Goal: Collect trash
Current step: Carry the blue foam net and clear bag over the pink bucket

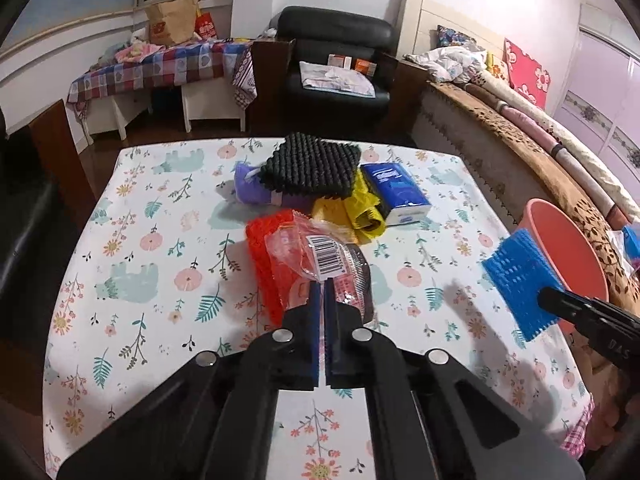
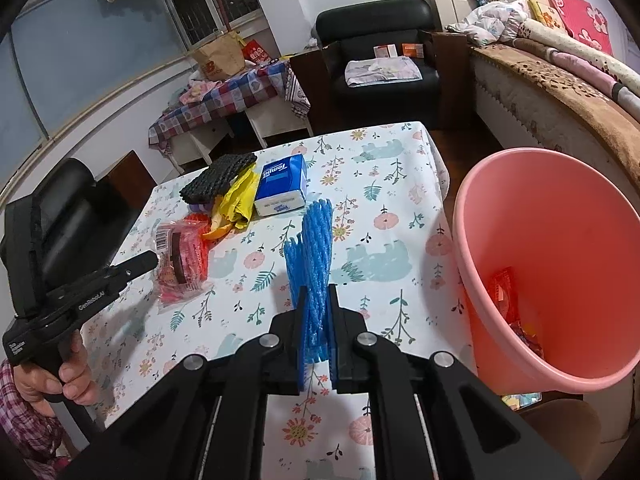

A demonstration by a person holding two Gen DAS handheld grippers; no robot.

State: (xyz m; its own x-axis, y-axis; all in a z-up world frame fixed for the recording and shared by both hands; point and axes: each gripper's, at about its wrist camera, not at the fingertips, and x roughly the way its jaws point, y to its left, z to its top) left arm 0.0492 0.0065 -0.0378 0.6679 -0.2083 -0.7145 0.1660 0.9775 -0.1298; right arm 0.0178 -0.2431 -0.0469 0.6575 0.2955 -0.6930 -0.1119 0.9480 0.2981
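- My left gripper [image 1: 322,285] is clamped on a crinkly clear plastic wrapper with a barcode label and red print [image 1: 320,264], which lies over a piece of red foam netting [image 1: 260,248] on the floral tablecloth-covered table [image 1: 160,240].
- My right gripper [image 2: 318,292] is pinched on a sheet of blue foam netting [image 2: 314,248], held upright above the table [image 2: 380,208] (the net stands edge-on between the fingers in the right wrist view).
- The round pink plastic bin [image 2: 560,240] sits just off the table's right edge, tilted toward me; red and orange wrappers [image 2: 516,312] lie at its bottom.
- The blue netting [image 1: 520,276] is near the bin [image 1: 568,248], between it and the clear wrapper [image 2: 180,256].
- Farther from the bin, toward the table's far side, I see a blue-and-white tissue pack [image 1: 398,194], a crumpled yellow plastic bag [image 1: 352,212] beside it, a black foam netting pad [image 1: 312,168] and a purple packet [image 1: 256,190] partly under that pad.
- The tissue pack [image 2: 282,186] is the closest of that cluster to the bin.
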